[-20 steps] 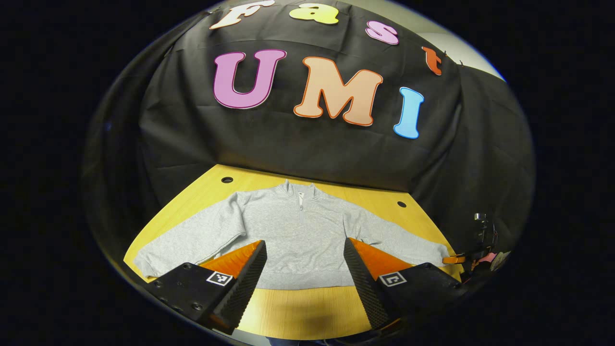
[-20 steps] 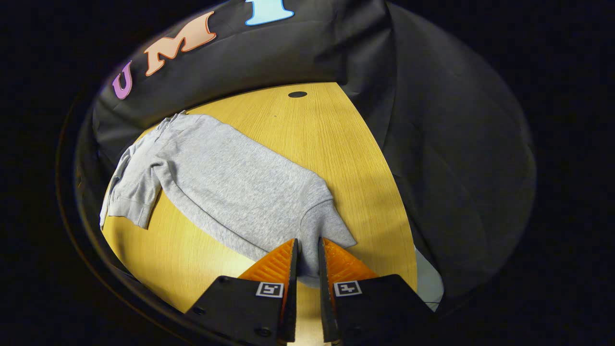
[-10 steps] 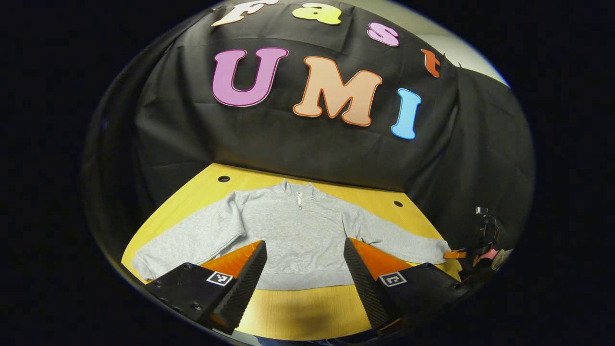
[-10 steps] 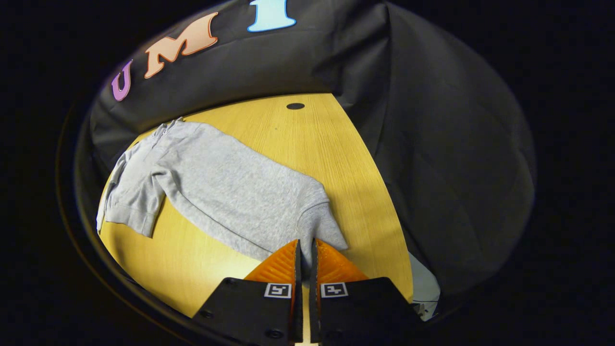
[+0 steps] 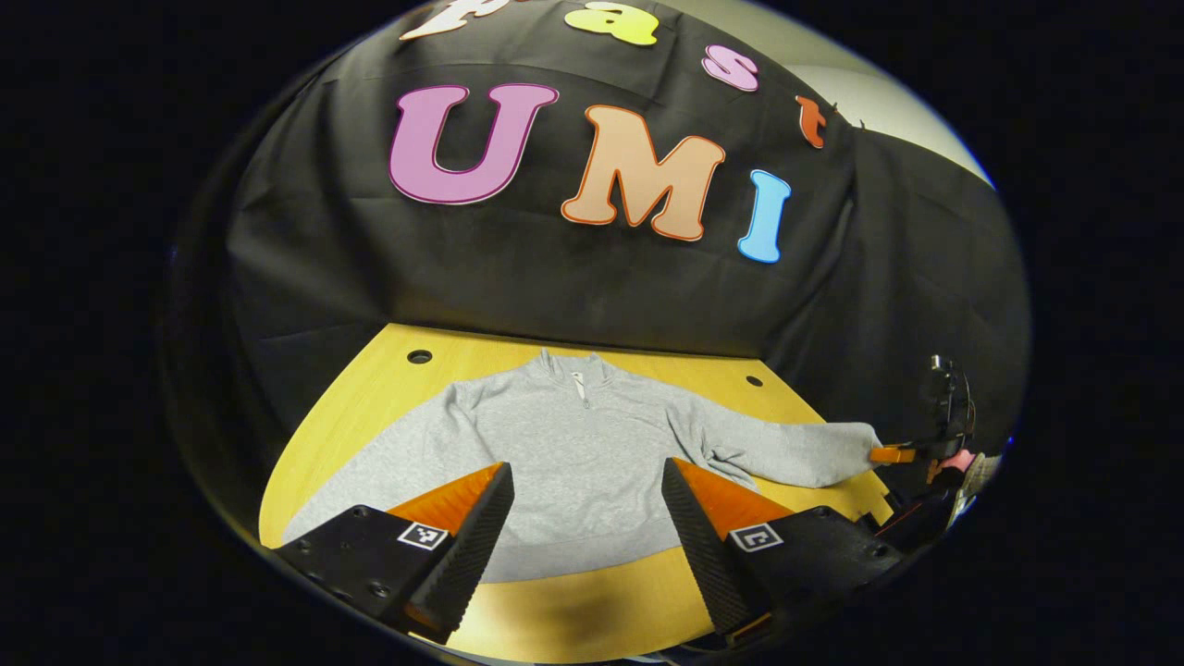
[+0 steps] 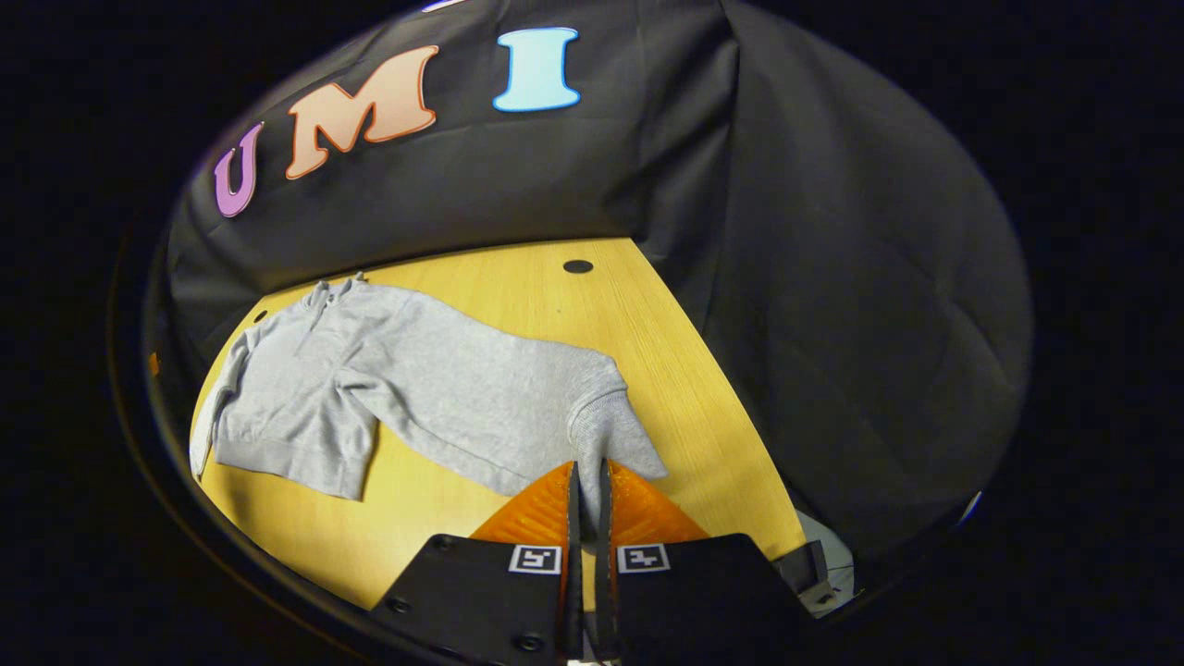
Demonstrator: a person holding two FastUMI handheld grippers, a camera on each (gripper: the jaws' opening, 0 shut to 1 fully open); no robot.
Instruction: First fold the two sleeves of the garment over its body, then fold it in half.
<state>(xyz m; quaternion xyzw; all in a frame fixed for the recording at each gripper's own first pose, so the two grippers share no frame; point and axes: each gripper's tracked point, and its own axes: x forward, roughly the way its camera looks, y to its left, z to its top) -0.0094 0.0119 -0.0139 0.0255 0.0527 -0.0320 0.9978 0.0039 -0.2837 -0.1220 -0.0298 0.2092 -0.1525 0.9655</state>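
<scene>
Right gripper (image 6: 586,481) jaws pinched on the cuff (image 6: 606,435) of the garment's (image 6: 407,388) sleeve, cuff raised a bit off the tabletop (image 6: 666,370). Sleeve runs ahead and left of the jaws to the body, lying flat. Left gripper (image 5: 585,504) jaws wide apart, holding nothing, hovering over the hem (image 5: 573,541); body and collar (image 5: 578,370) straight ahead, other sleeve (image 5: 370,462) to their left.

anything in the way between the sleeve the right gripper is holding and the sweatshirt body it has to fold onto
Nothing visible does. The right gripper is shut on the sleeve cuff, and from there to the sweatshirt body there is just the sleeve's own fabric and bare table. The left gripper hangs open above the hem.
</scene>
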